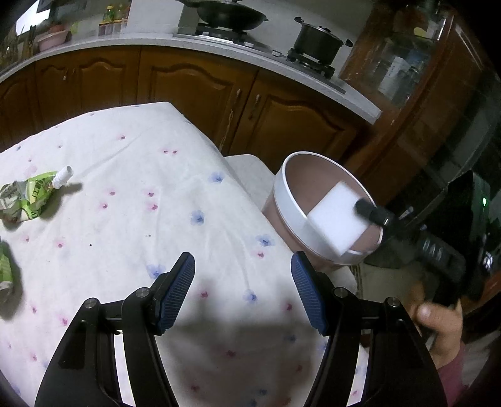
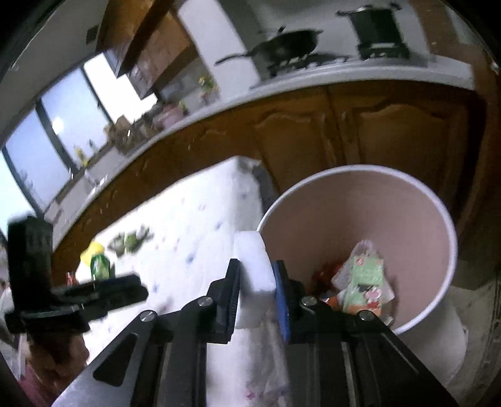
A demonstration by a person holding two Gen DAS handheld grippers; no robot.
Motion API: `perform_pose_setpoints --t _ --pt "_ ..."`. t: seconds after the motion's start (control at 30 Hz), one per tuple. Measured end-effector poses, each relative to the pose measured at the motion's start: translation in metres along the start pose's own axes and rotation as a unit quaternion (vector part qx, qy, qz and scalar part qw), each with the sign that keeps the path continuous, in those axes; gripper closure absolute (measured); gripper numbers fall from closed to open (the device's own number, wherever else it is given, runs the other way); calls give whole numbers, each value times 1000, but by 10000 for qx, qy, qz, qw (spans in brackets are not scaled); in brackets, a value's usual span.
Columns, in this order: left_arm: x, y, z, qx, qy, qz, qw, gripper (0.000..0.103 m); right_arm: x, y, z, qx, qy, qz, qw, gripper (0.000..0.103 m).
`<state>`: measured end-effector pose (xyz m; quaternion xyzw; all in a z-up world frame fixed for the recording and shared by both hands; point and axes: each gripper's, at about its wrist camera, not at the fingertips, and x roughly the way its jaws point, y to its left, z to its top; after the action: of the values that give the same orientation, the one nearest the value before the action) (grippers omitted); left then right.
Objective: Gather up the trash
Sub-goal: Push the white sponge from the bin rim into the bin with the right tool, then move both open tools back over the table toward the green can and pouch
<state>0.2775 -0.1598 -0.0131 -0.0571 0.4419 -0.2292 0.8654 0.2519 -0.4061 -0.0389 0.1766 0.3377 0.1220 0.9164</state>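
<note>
Squarely between the right gripper's (image 2: 256,289) fingers sits a pinched white sponge (image 2: 252,278), over the bin's (image 2: 451,250) rim; the left gripper's (image 1: 242,289) fingers are spread above the counter (image 1: 125,219).

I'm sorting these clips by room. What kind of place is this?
Most likely a home kitchen. A wok and a lidded pot sit on a gas stove set into a pale countertop over wooden cabinet doors. Nearby stands a table with a floral cloth.
</note>
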Motion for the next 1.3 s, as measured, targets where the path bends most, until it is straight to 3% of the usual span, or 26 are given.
perform_pose_setpoints --t 0.17,0.2,0.23,0.27,0.53,0.8,1.07,1.3 --pt "-11 11 -5 -83 -80 53 9999 38 -8 -19 12 256 -266 -750 9965 72" --pt "-15 14 -6 -97 -98 78 9999 38 -8 -19 13 277 -265 -756 9964 66" --pt "-18 17 -8 -111 -118 100 9998 38 -9 -18 13 308 -285 -677 9968 46" --pt "-23 22 -9 -145 -145 147 9997 38 -10 -13 12 275 -350 -551 9975 43" --pt "-70 72 -26 -650 -524 648 9944 38 9 40 9 -203 -176 18 9996 43" --pt "-115 146 -49 -1548 -866 1228 9765 38 42 97 6 -703 214 638 9952 43" --pt "-131 191 -57 -2080 -902 1474 9627 29 77 164 -1 -1537 614 1189 9790 43" --pt "-122 203 -51 -2185 -779 1510 9609 22 104 207 2 -2118 800 1539 9618 43"
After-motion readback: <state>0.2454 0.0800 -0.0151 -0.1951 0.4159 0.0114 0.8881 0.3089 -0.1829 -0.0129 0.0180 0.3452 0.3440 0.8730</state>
